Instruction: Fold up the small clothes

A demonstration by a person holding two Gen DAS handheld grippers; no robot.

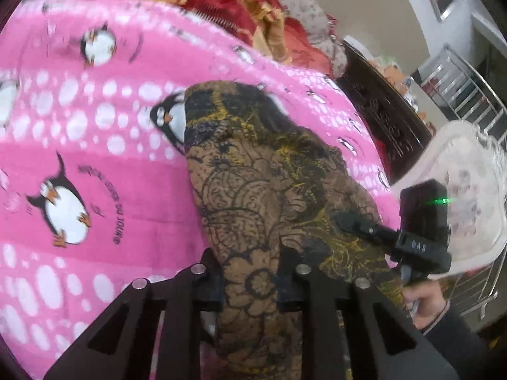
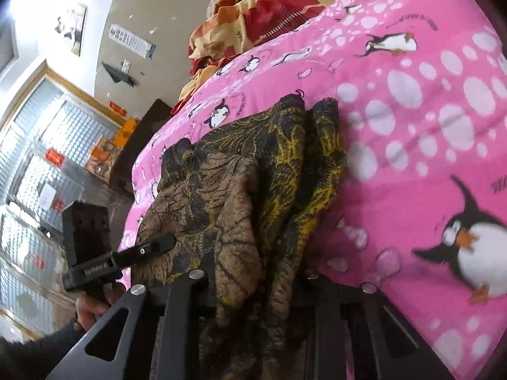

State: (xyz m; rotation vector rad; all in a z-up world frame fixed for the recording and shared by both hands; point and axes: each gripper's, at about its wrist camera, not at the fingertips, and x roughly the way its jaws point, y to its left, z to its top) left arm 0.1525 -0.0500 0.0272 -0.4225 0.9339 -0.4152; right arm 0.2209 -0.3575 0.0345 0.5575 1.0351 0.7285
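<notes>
A small brown garment with black and yellow floral print (image 1: 259, 190) lies lengthwise on a pink penguin blanket (image 1: 79, 145). My left gripper (image 1: 250, 285) is shut on the garment's near end, cloth bunched between its fingers. In the same view my right gripper (image 1: 348, 221) grips the garment's right edge. In the right wrist view the garment (image 2: 240, 171) hangs folded in layers, and my right gripper (image 2: 256, 288) is shut on its near edge. The left gripper (image 2: 164, 243) pinches the cloth at the left.
A red and gold quilt (image 1: 240, 9) is heaped at the far end of the bed. A white lace cloth (image 1: 469, 196) lies at the right. A dark wooden cabinet (image 2: 139, 145) and barred windows (image 2: 38, 158) stand beyond the bed's edge.
</notes>
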